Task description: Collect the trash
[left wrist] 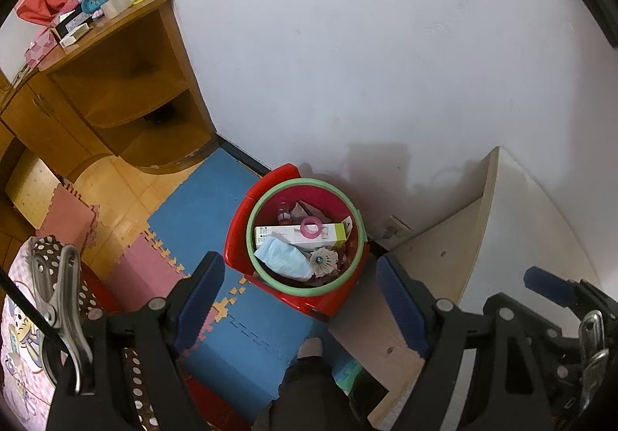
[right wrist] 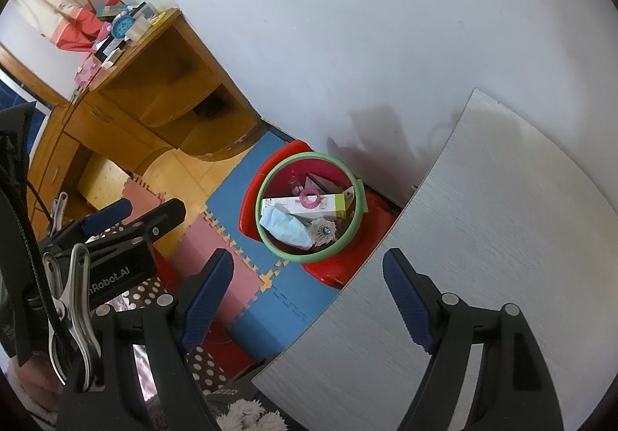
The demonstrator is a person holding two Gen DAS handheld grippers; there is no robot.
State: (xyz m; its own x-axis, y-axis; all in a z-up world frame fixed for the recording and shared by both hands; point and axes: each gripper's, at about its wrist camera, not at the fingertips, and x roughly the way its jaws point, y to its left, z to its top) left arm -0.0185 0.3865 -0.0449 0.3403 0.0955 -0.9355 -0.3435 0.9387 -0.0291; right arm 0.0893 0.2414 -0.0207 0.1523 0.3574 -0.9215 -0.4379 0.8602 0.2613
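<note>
1. Nearest the lens in the left wrist view, the left gripper stands with blue-padded jaws wide apart and nothing between them; in the right wrist view the right gripper is equally spread and empty.
2. The trash bin, red with a green rim, sits at centre frame against the white wall, holding a long white box, a pink tape ring, a blue face mask and a shuttlecock.
3. With waste already inside and both tongs free, the job looks to be between pickups; the next move calls for finding another loose item.
4. A pale tabletop edges the bin at right; the open foam mat to its left offers room toward the wooden cabinet at upper left.
</note>
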